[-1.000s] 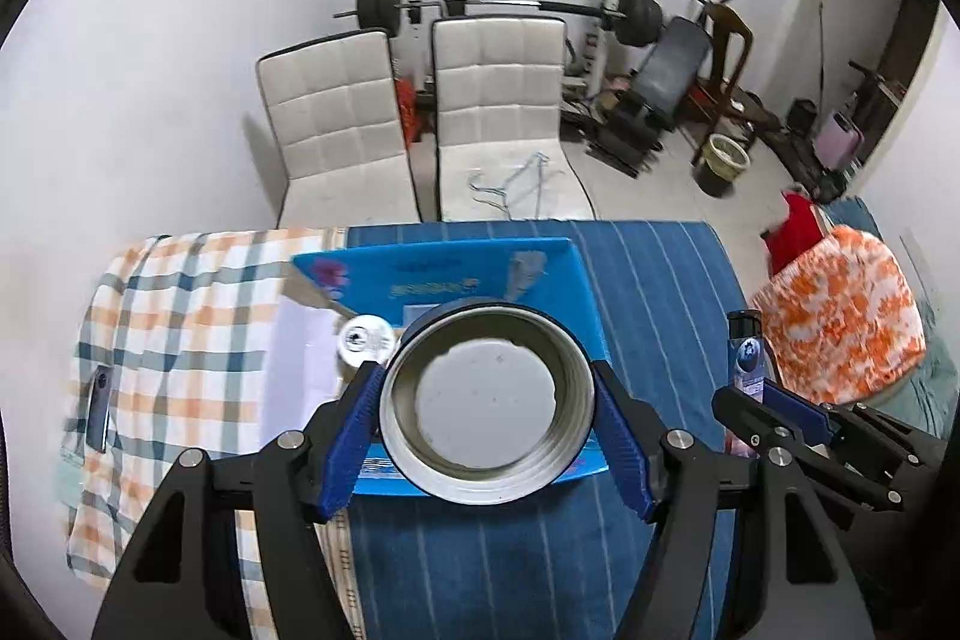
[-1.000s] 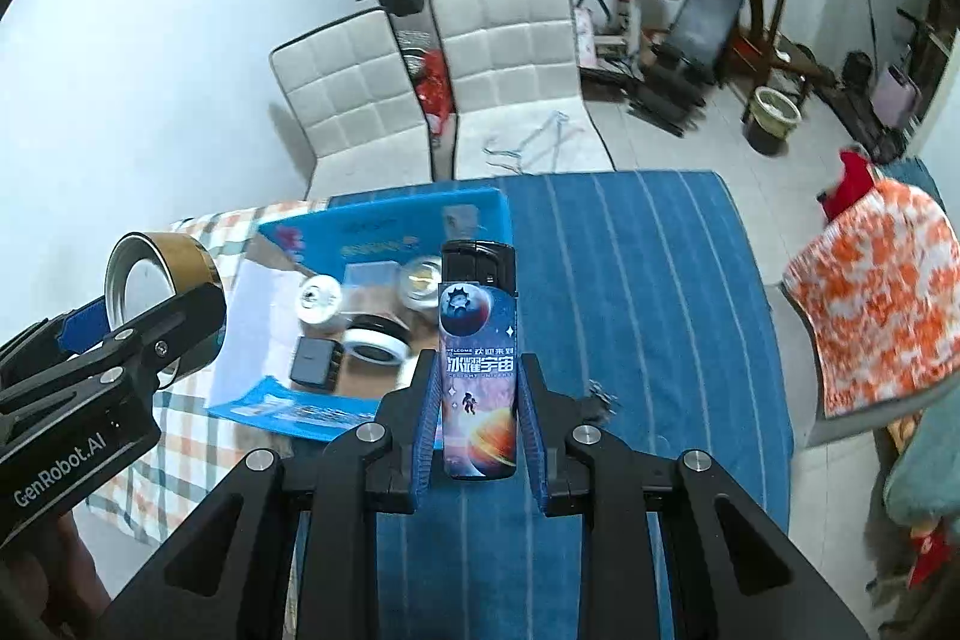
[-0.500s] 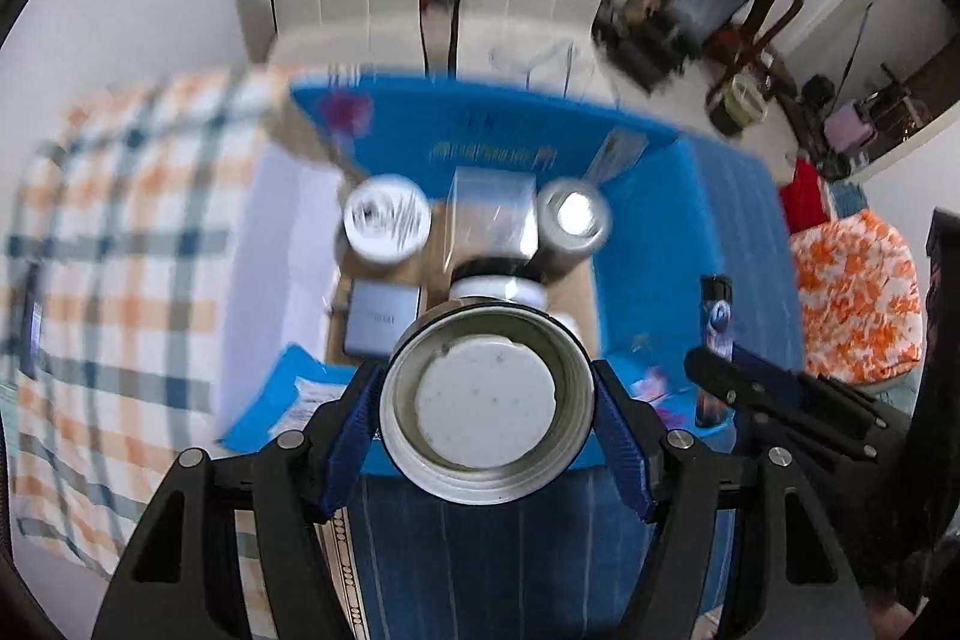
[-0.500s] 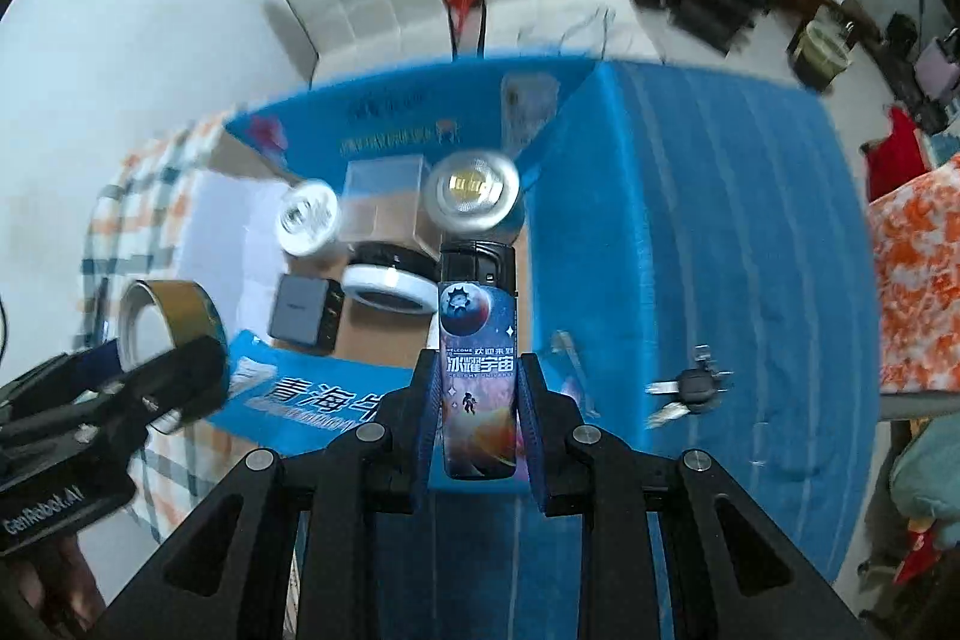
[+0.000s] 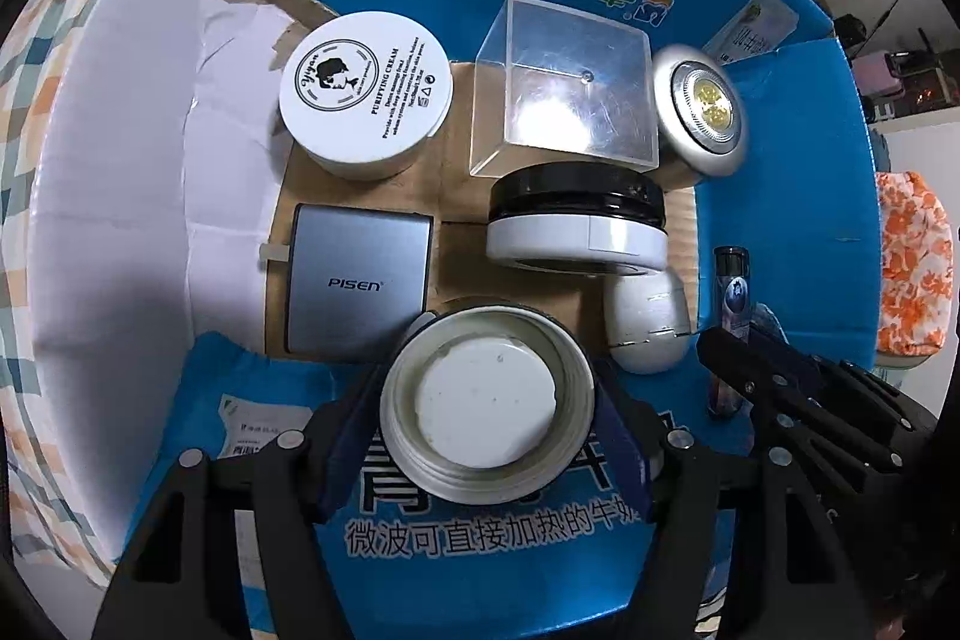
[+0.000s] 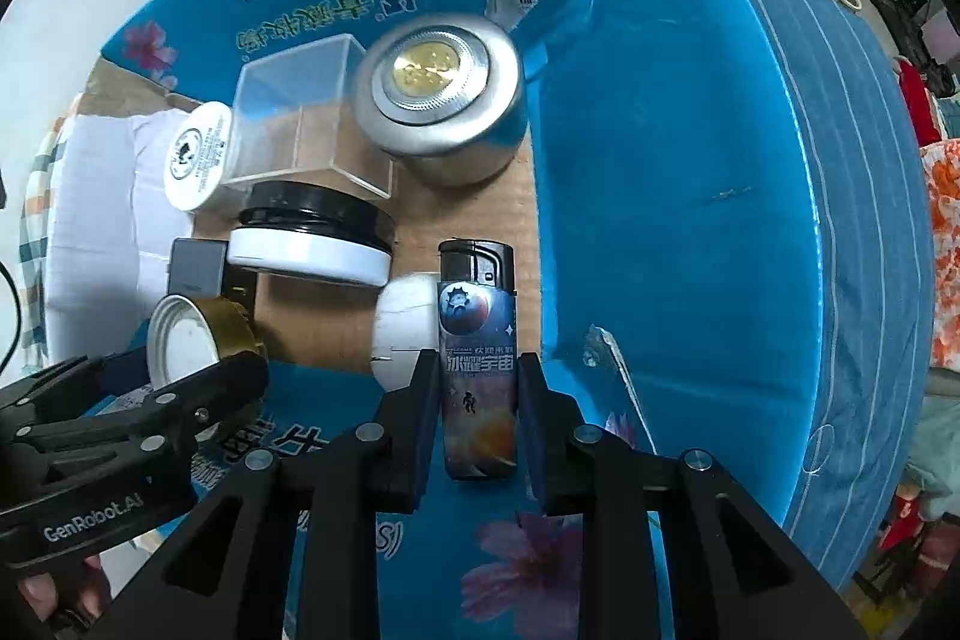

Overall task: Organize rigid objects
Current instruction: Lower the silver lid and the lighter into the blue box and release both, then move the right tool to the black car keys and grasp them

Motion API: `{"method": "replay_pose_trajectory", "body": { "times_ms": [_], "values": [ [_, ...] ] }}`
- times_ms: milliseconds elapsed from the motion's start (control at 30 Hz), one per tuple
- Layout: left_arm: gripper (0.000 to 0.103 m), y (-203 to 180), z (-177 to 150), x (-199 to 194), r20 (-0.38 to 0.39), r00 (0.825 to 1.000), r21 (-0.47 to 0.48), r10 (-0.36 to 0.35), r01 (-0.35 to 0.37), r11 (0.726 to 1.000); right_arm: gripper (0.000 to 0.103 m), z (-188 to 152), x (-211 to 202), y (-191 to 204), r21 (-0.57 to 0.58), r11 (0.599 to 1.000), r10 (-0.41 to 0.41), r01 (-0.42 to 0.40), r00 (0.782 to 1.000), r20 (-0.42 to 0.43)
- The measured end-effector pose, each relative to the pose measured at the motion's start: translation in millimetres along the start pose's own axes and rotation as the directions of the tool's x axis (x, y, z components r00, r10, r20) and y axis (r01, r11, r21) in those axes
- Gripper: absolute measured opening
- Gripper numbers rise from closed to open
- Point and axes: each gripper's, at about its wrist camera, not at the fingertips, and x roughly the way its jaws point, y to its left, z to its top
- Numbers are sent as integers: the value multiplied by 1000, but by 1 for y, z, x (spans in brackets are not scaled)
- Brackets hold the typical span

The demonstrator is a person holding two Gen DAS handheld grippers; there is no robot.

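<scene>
Two grippers are loaded above the blue box point(image 5: 780, 112). A gold-rimmed lid point(image 5: 487, 403), open side toward the camera, is clamped between the fingers of the left gripper point(image 5: 487, 409); a lighter point(image 6: 478, 364) is pinched upright between the fingers of the right gripper point(image 6: 478, 403). Both items are held over the near edge of the box, the lid at near centre, the lighter to its right.

Little bare floor is left inside. A white jar point(image 5: 365, 91) and a grey charger point(image 5: 358, 285) sit on the left, a clear cube point(image 5: 564, 94) at far centre, a round lamp point(image 5: 702, 115) at far right, a black-and-white jar point(image 5: 576, 229) in the middle and a white egg-shaped thing point(image 5: 648, 319) near right.

Risks, as judged: the lid could be dropped onto the charger or the black-and-white jar and roll off its rim; the lighter could be knocked against the egg-shaped thing just beside it, or tip over if released upright. The two grippers are close together, so a clash is possible if both are lowered at once.

Compared with a second ago, both grippers have been brought from well back over the table to directly above the box, tilted downward; the chairs and gym gear are no longer seen from the left wrist. Grips are unchanged.
</scene>
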Motion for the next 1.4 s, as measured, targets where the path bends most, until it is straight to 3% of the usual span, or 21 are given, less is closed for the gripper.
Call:
{"method": "replay_pose_trajectory", "body": {
  "times_ms": [233,367,433,533,667,700,767,933,1067,1100,1233,1333,1400],
  "values": [
    [66,-6,-7,0,-4,1000,16,25,-25,1000,29,1,6,3,8,1000,-4,4,1000,-5],
    [66,-10,-12,-5,-6,999,22,42,-42,999,43,0,-2,1,18,1000,11,-11,1000,5],
    [66,-14,1,-11,-4,999,28,53,-52,998,50,-2,-10,3,23,1000,20,-20,1000,17],
    [77,-18,-2,-23,19,998,18,53,-53,998,55,-4,-23,-1,31,999,33,-34,999,38],
    [100,-18,-4,-49,67,997,-2,36,-36,999,62,-6,-52,-12,40,998,38,-42,995,93],
    [102,-20,-5,-56,75,997,-5,32,-32,999,70,-8,-62,-17,49,998,42,-47,993,112],
    [102,-25,-8,-73,104,994,-7,24,-24,1000,86,-13,-88,-30,78,996,40,-53,986,163],
    [103,-28,-12,-103,202,978,-4,46,-46,999,87,-29,-129,-83,210,977,-89,30,957,275],
    [103,-35,-9,-111,325,938,-40,121,-114,993,87,-32,-104,-124,322,946,-108,34,971,213],
    [103,-36,-6,-109,332,935,-45,125,-117,992,87,-32,-94,-133,345,938,-107,34,975,196],
    [103,-42,4,-83,321,932,-41,170,-165,985,87,-31,-38,-163,439,898,-98,40,989,110],
    [103,-50,9,-62,287,935,-20,209,-212,977,85,-37,4,-187,566,824,-1,-35,998,63],
    [103,-53,8,-53,267,943,-7,199,-205,979,75,-38,20,-192,588,809,4,-22,999,33]
  ]
}}
